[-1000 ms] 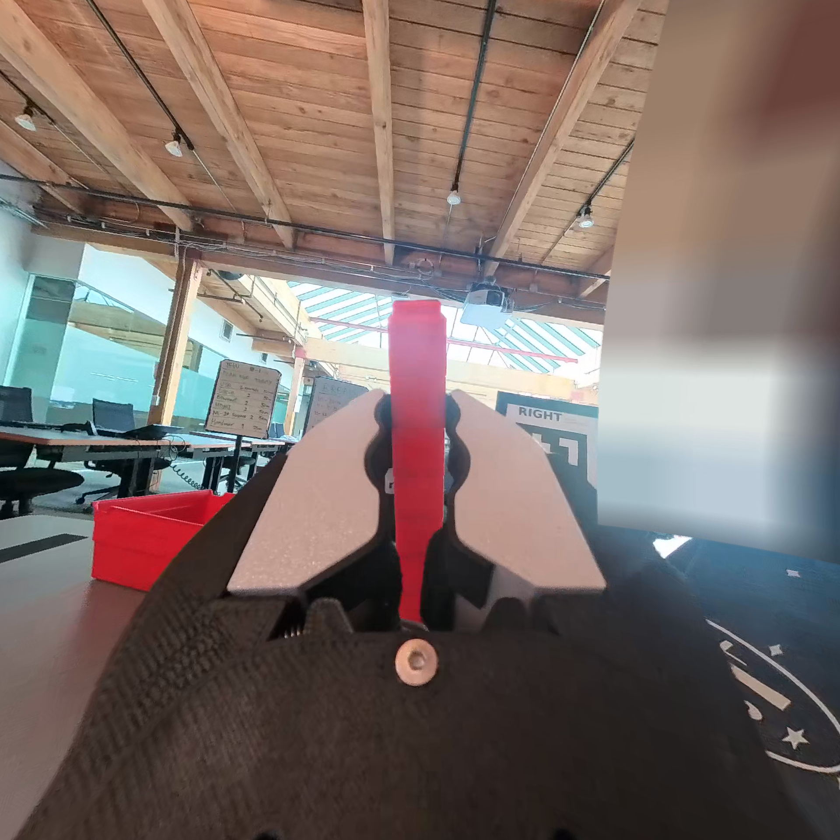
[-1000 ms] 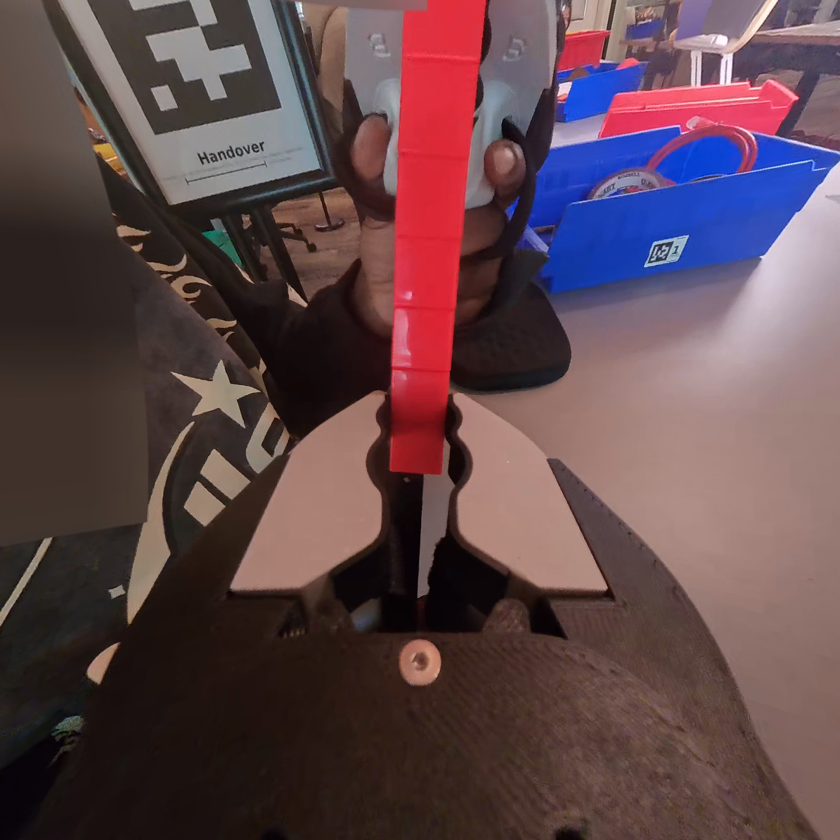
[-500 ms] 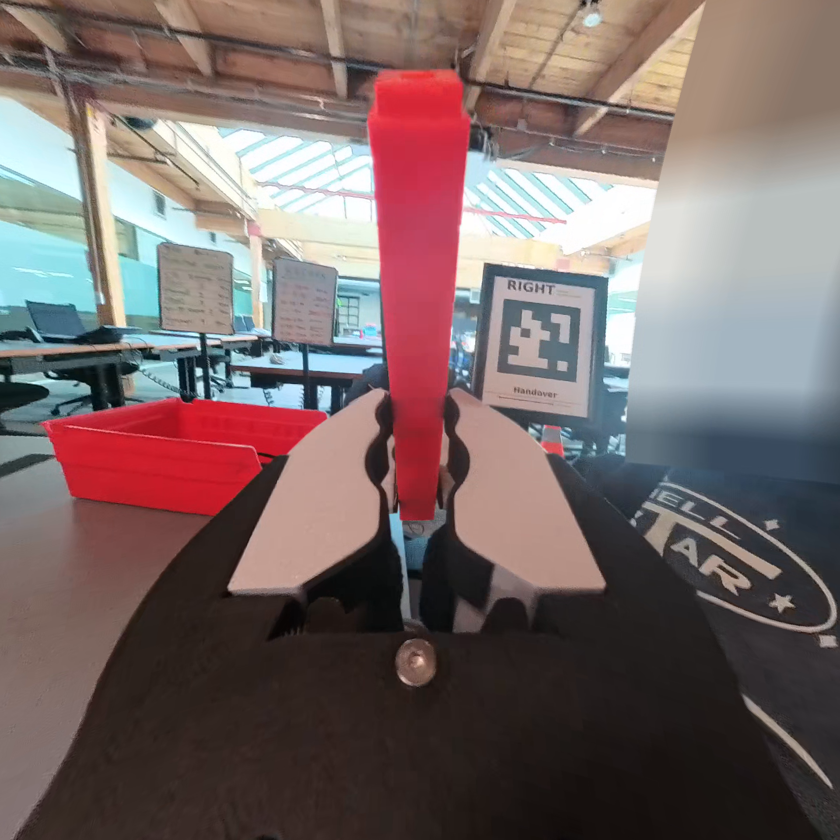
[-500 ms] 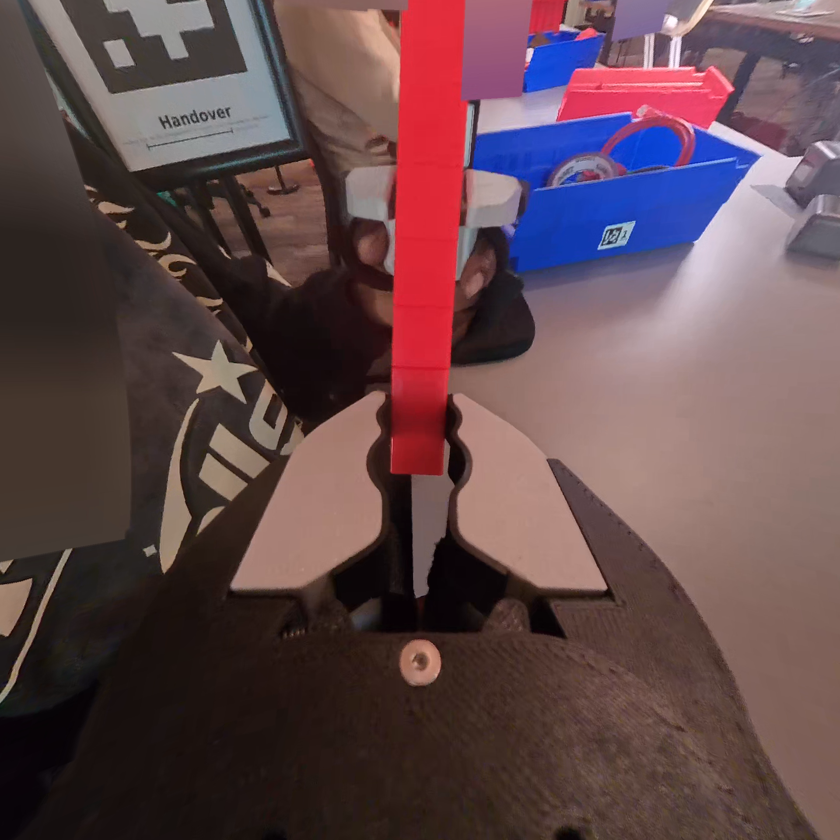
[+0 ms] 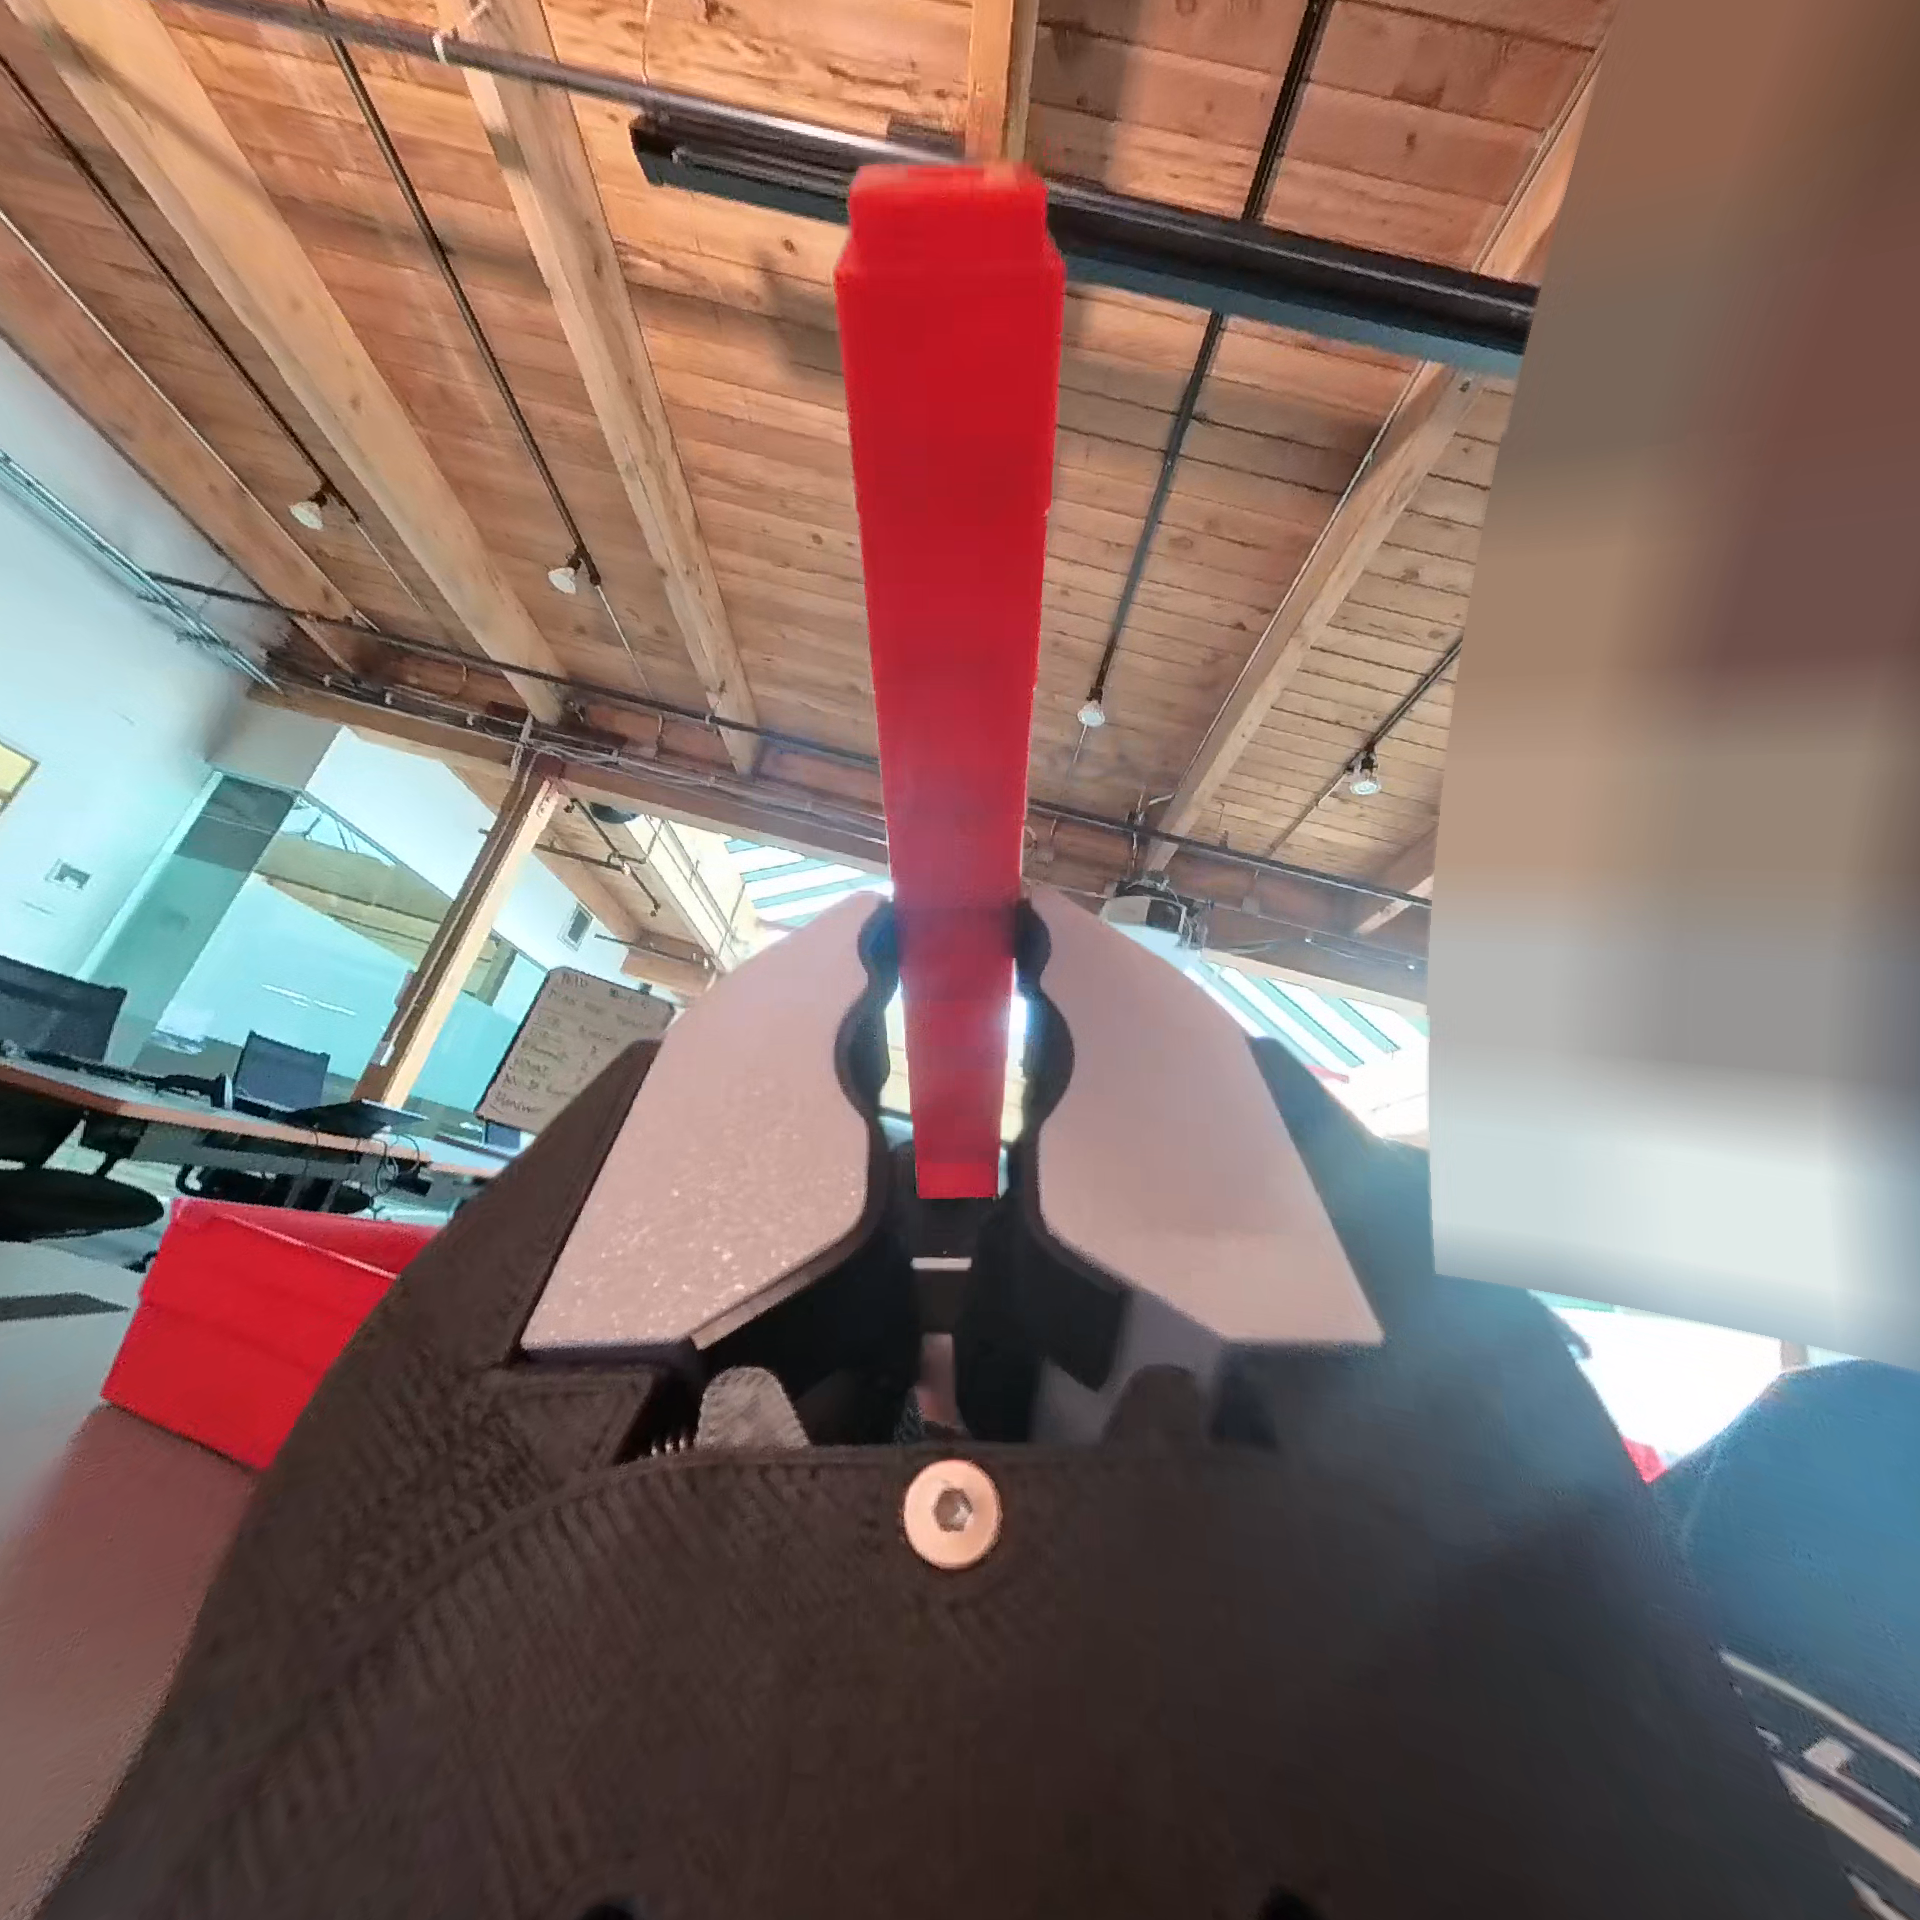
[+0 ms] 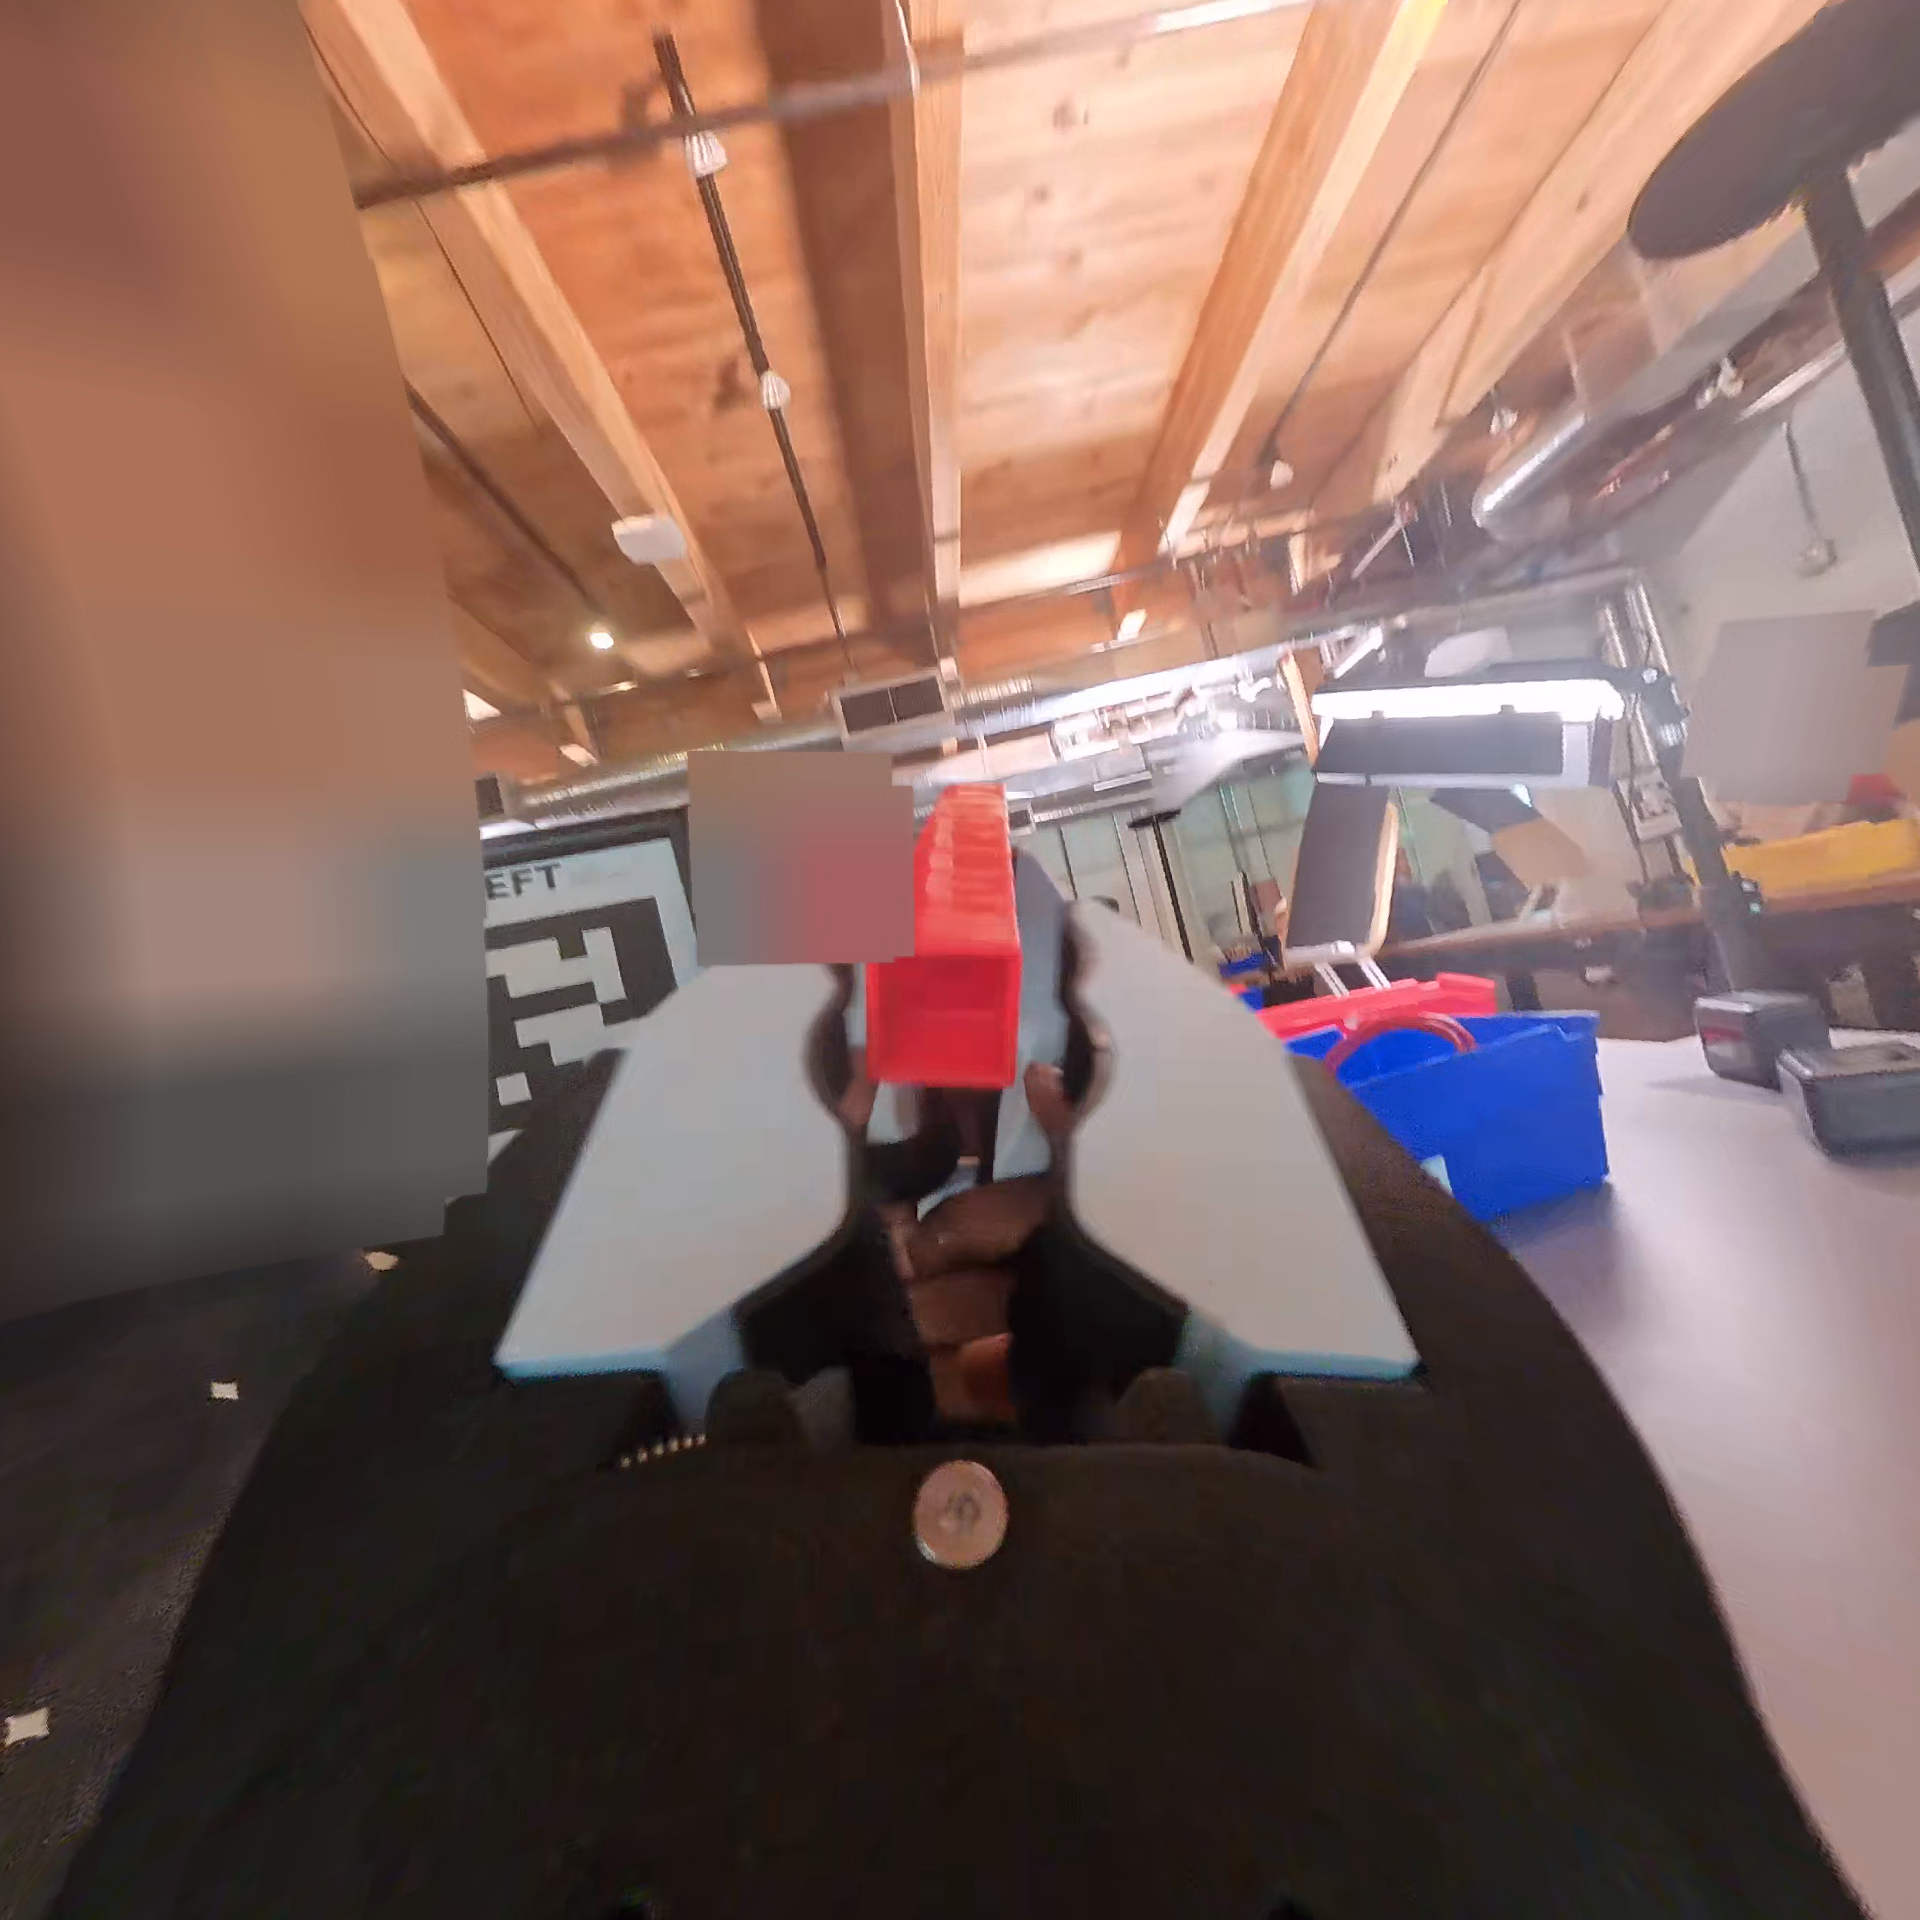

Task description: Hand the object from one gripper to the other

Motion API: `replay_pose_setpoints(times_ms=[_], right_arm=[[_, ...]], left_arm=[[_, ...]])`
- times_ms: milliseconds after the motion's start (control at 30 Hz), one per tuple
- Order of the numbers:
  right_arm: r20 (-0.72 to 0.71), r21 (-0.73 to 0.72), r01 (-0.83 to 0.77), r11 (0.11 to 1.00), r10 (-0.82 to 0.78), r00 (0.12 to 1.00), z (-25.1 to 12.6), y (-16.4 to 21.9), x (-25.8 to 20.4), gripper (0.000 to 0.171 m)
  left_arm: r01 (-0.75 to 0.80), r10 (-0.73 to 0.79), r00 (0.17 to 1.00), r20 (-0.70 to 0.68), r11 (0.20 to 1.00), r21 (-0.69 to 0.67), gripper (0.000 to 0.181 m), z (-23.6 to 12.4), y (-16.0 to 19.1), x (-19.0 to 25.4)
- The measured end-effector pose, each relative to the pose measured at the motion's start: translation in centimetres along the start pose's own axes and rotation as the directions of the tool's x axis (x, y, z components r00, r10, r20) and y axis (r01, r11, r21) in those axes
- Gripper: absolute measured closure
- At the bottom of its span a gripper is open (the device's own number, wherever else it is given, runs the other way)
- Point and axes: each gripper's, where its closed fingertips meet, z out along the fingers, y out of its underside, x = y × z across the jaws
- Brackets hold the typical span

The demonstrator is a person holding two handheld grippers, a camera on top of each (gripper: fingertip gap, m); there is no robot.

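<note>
A long red block bar [image 5: 951, 623] stands between the fingers of my left gripper [image 5: 954, 925], which is shut on its lower end and points it up at the wooden ceiling. In the right wrist view the same bar [image 6: 940, 1023] shows end-on, its hollow end facing the camera just past my right gripper [image 6: 956, 966]. The right gripper's jaws stand apart, wider than the bar, and hold nothing. A grey finger of the left gripper [image 6: 1039, 914] lies against the bar's right side, with the person's hand [image 6: 961, 1288] below it.
A red bin [image 5: 260, 1320] sits on the table at the left. A blue bin [image 6: 1486, 1101] with a red ring inside, a red bin [image 6: 1382, 997] behind it and dark devices [image 6: 1849, 1091] stand on the grey table [image 6: 1714, 1299]. A framed marker sign [image 6: 582, 966] stands at left. My left and right fingertips are right by each other.
My right gripper has opened and let go of the bar's end, then swung upward. My left gripper keeps the bar and has tilted up toward the ceiling.
</note>
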Motion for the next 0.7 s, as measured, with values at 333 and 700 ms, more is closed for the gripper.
replay_pose_setpoints(times_ms=[333,700], right_arm=[[0.026,-0.062,0.087,0.994,-0.085,0.996,-1.3,-2.4,-0.4,0.148],[0.002,0.195,-0.024,0.980,0.024,1.000,-0.6,-1.4,-0.4,0.139]], left_arm=[[-0.043,0.039,0.998,-0.054,0.996,-0.084,0.162,0.2,0.3,0.4],[-0.038,0.039,0.999,-0.004,0.998,0.051,0.161,-0.2,1.7,0.9]])
